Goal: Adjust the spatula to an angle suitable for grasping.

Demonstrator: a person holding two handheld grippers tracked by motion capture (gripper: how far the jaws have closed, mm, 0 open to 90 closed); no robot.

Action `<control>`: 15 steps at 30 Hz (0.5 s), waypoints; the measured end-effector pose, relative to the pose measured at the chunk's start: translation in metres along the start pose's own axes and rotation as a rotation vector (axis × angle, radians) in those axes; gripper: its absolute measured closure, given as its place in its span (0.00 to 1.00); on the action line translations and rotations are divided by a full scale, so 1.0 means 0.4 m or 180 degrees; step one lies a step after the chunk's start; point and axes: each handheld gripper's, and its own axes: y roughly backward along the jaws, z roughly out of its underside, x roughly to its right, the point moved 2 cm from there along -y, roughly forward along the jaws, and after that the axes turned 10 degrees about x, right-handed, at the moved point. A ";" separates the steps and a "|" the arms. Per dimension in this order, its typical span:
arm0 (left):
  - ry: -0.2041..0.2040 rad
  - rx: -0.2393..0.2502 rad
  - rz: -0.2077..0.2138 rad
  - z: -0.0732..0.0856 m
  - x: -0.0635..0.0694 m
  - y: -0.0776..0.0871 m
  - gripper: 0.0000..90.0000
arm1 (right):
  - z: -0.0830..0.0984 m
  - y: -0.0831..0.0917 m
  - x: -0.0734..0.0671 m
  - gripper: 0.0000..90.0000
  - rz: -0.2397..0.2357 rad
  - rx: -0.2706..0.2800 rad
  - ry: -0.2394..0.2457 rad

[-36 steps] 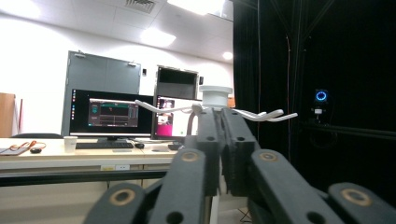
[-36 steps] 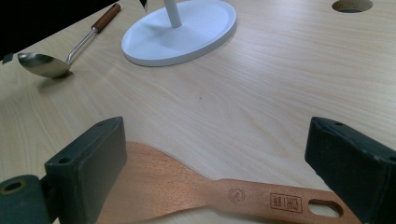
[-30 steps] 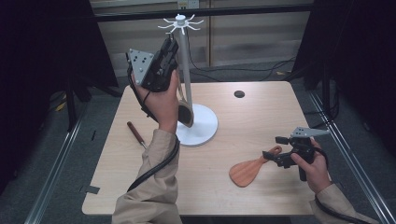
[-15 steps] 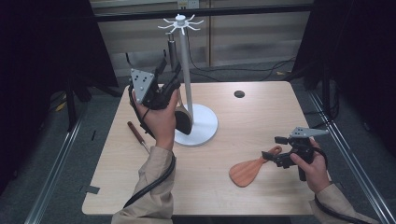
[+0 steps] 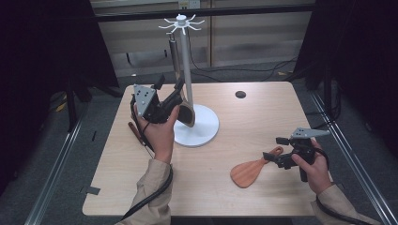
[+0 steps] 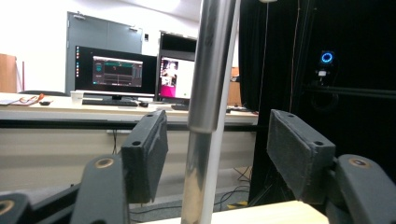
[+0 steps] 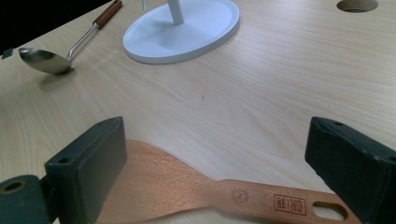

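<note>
Since its steel handle looks smooth and slippery, the hanging turner (image 5: 180, 101) on the rack (image 5: 187, 75) suits a mid-handle grip; the left gripper (image 5: 170, 93), jaws just opening, straddles it unclamped.

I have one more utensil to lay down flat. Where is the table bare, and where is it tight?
Bare: the far right stretch between the white stand base and the round hole, and the near middle between the two forearms. Tight: the left edge, where the ladle lies beside the base, and around the wooden spatula under the right hand-held gripper.
</note>
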 end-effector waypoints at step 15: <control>-0.0007 -0.0227 -0.0132 0.047 -0.042 0.064 0.32 | -0.002 -0.002 -0.006 0.06 -0.0007 -0.0014 0.0028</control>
